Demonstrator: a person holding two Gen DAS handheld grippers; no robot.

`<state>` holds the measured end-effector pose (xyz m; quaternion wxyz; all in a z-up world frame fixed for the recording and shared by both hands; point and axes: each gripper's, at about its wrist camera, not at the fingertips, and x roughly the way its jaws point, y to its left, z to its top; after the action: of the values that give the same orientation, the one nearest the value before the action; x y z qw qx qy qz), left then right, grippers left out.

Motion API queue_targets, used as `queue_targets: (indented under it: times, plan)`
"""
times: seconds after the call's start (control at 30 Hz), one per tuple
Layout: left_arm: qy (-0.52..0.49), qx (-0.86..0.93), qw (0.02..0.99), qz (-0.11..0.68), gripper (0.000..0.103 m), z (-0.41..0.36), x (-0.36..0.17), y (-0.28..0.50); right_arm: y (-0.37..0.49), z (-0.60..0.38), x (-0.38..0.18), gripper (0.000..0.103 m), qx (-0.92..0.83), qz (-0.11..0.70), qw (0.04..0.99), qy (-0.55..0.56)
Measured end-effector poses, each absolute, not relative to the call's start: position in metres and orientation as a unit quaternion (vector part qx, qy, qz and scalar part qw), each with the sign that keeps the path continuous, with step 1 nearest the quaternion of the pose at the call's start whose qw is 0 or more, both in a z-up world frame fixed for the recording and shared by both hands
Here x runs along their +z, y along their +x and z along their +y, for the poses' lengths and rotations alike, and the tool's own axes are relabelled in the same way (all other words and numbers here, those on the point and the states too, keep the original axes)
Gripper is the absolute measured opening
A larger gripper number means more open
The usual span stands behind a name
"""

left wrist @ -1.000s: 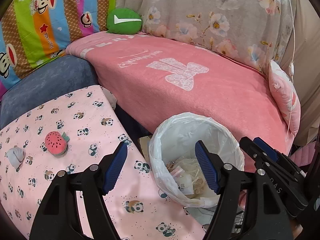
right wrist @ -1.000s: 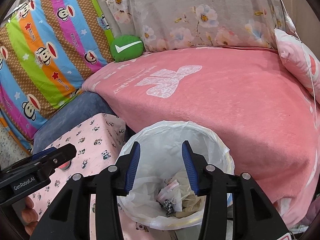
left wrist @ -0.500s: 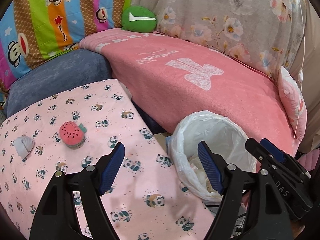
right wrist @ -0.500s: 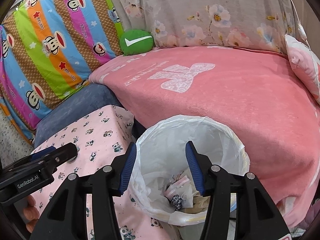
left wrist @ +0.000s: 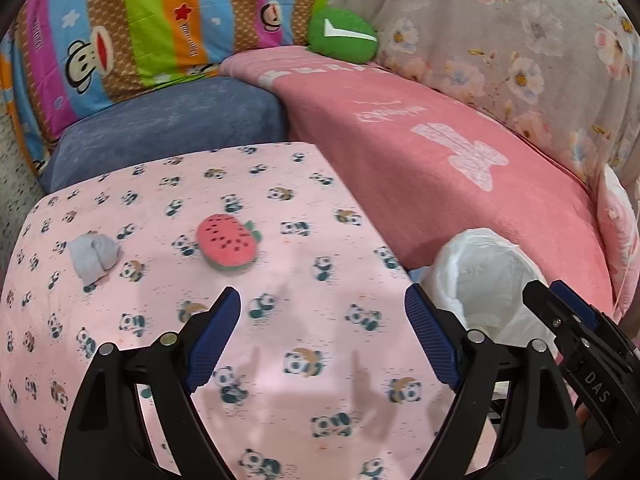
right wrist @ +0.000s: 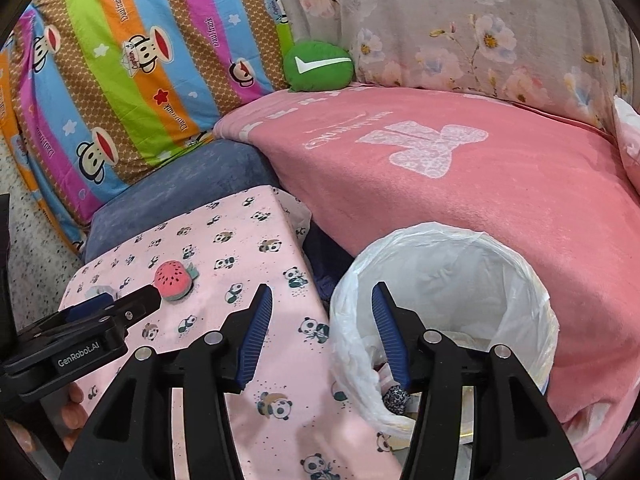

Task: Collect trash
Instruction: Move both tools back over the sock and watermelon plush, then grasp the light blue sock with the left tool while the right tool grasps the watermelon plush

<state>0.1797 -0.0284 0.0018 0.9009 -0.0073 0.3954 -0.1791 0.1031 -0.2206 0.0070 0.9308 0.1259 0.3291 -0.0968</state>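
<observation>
A crumpled grey-white scrap [left wrist: 94,259] and a red watermelon-shaped toy [left wrist: 228,245] lie on the pink panda-print table [left wrist: 304,392]. My left gripper [left wrist: 322,320] hovers over the table nearer than both, its jaws opening with nothing between them. The white-lined trash bin [right wrist: 448,280] stands right of the table against the pink sofa seat, with wrappers inside. My right gripper [right wrist: 322,320] hangs open over the gap between the table edge and the bin rim, empty. In the right wrist view the left gripper [right wrist: 132,304] pokes in near the watermelon toy [right wrist: 173,280].
A pink blanket [left wrist: 440,152] covers the sofa seat behind the bin. A green cushion [left wrist: 342,36] and a striped monkey-print pillow [left wrist: 140,28] lean at the back, with a blue cushion [left wrist: 168,128] behind the table. A hand [right wrist: 72,420] holds the left gripper.
Both grippers have swung left, away from the bin and over the table. The bin has slid to the right in both views. Both pairs of jaws stand wider.
</observation>
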Motion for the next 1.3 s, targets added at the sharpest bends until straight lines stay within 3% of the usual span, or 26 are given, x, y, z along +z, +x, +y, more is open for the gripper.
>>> queue_targets:
  times: [0.3,0.8,1.3]
  plan:
    - [-0.019,-0.112,0.910,0.399,0.089,0.039,-0.015,0.202,0.134,-0.164,0.000,0.057,-0.051,0.345,0.932,0.098]
    - [-0.038,0.008,0.908,0.416,0.093,0.162,-0.051,0.260,0.215,-0.068,-0.035,0.066,0.024,0.384,0.920,0.072]
    - [-0.077,0.011,0.889,0.451,0.094,0.195,-0.089,0.321,0.302,-0.027,-0.080,0.075,0.027,0.413,0.909,0.049]
